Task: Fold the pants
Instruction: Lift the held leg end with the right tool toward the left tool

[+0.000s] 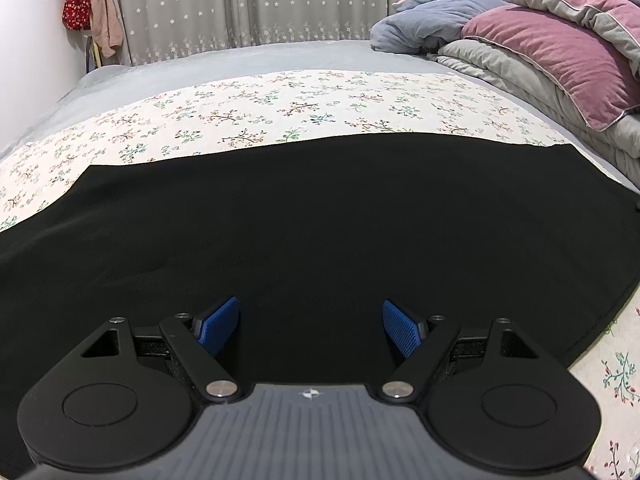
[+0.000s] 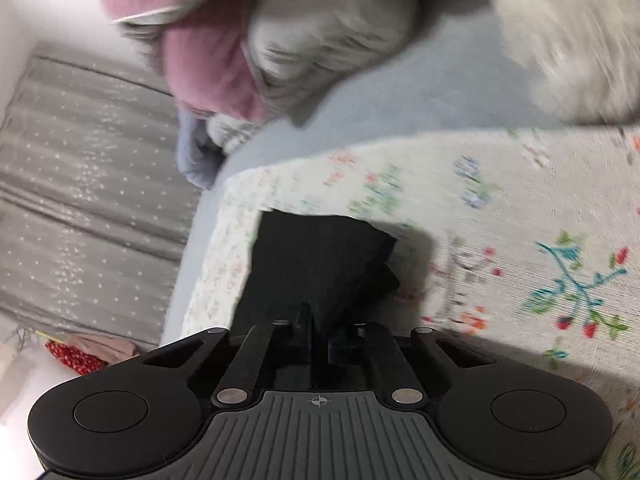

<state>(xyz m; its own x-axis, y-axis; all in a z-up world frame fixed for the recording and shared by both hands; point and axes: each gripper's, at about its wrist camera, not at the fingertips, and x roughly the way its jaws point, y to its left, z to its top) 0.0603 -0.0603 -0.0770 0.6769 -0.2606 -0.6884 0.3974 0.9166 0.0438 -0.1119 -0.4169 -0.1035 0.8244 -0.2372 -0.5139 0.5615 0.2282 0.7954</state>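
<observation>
Black pants [image 1: 320, 216] lie spread flat across a floral sheet [image 1: 248, 108] on a bed. In the left wrist view my left gripper [image 1: 311, 320] hovers low over the near part of the cloth, its blue pads [image 1: 218, 326] wide apart with nothing between them. In the right wrist view, which is rolled sideways and blurred, my right gripper [image 2: 316, 320] has its jaws together on an end of the black pants [image 2: 320, 256]. That cloth sticks out ahead of the fingers and casts a shadow on the sheet [image 2: 520, 208].
A pile of bedding, with a pink and grey quilt [image 1: 560, 48] and a blue-grey blanket [image 1: 436, 16], sits at the right end of the bed. Grey starred curtains [image 1: 240, 4] hang behind. A red cloth [image 1: 76, 0] hangs on the wall at left.
</observation>
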